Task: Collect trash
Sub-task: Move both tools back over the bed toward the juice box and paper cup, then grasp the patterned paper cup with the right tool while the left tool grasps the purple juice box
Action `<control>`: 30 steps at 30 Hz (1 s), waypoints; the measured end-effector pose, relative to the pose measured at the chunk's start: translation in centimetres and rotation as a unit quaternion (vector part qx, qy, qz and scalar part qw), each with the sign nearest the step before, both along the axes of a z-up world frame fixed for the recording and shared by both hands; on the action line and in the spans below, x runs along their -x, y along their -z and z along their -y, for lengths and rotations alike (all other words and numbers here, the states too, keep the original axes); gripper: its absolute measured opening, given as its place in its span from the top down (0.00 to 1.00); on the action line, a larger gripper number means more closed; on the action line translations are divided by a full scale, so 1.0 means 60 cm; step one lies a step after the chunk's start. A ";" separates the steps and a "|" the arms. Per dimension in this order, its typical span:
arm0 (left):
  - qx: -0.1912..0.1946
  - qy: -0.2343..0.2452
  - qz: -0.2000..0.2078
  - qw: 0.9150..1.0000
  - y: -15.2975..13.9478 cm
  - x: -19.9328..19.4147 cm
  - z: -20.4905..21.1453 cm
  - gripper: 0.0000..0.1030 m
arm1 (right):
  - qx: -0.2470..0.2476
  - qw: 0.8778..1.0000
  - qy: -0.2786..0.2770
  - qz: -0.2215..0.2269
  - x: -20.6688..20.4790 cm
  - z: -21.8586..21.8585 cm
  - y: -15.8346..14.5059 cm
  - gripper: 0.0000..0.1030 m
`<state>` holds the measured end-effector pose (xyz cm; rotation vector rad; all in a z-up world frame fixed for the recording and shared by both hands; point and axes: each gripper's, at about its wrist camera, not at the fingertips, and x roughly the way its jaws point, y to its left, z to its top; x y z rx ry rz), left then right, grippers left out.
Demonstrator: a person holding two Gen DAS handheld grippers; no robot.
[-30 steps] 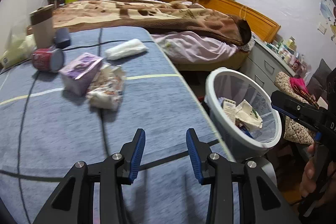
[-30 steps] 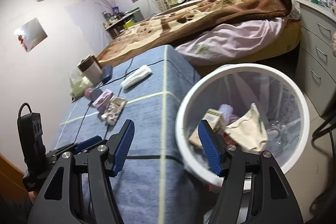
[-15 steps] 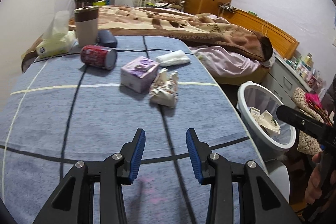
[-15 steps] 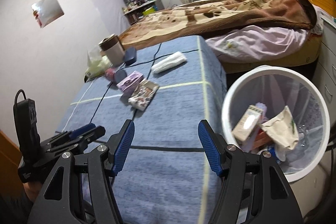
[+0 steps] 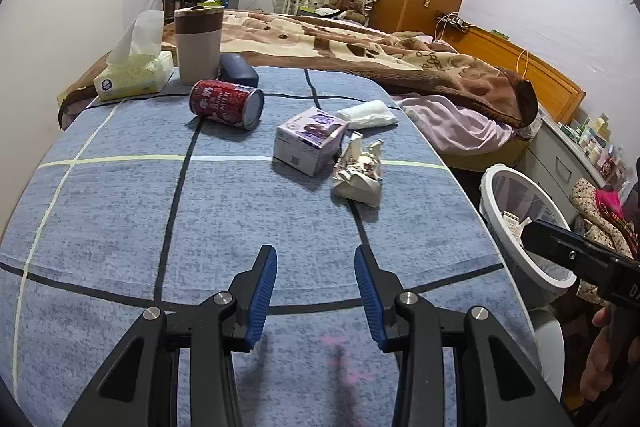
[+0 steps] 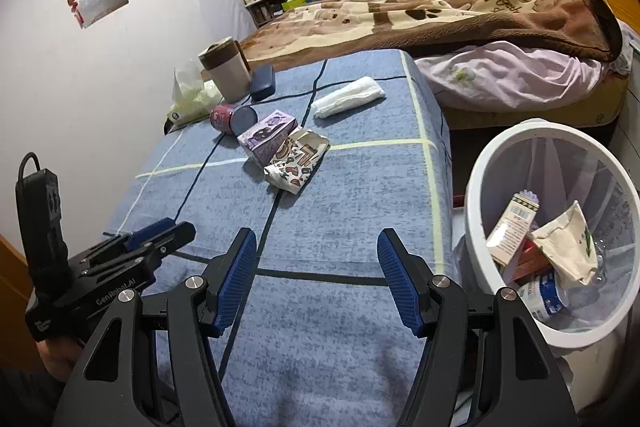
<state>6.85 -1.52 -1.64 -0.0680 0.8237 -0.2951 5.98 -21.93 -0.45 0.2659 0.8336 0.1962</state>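
Observation:
On the blue checked cloth (image 5: 120, 211) lie a tipped red can (image 5: 226, 104), a purple box (image 5: 310, 140), a crumpled patterned wrapper (image 5: 360, 171) and a white tissue pack (image 5: 366, 114). My left gripper (image 5: 316, 291) hovers over the near part of the cloth, open and empty. My right gripper (image 6: 318, 277) is open too, empty, above the cloth's near right edge beside the white mesh bin (image 6: 480, 187). The same can (image 6: 232, 119), box (image 6: 267, 136) and wrapper (image 6: 296, 161) lie farther off in the right wrist view. The bin (image 5: 490, 187) holds several discarded packets.
At the cloth's far edge stand a brown-and-cream cup (image 5: 199, 43), a tissue box (image 5: 134, 75) and a dark blue case (image 5: 239, 75). Behind it is a bed with a brown blanket (image 5: 380, 55). A grey dresser (image 5: 560, 163) stands right of the bin.
Both views have swung left, away from the bin and toward the items on the cloth. Both grippers' jaws stand as before, with nothing in them.

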 end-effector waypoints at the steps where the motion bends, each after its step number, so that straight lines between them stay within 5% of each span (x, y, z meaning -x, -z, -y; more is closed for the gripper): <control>1: 0.000 -0.001 -0.001 1.000 0.001 -0.003 -0.002 0.60 | 0.001 1.000 0.000 -0.001 -0.003 -0.002 0.001 0.37; 30: 0.018 -0.030 -0.026 0.999 0.034 -0.113 -0.085 0.60 | 0.031 0.998 -0.004 -0.061 -0.182 -0.076 0.064 0.37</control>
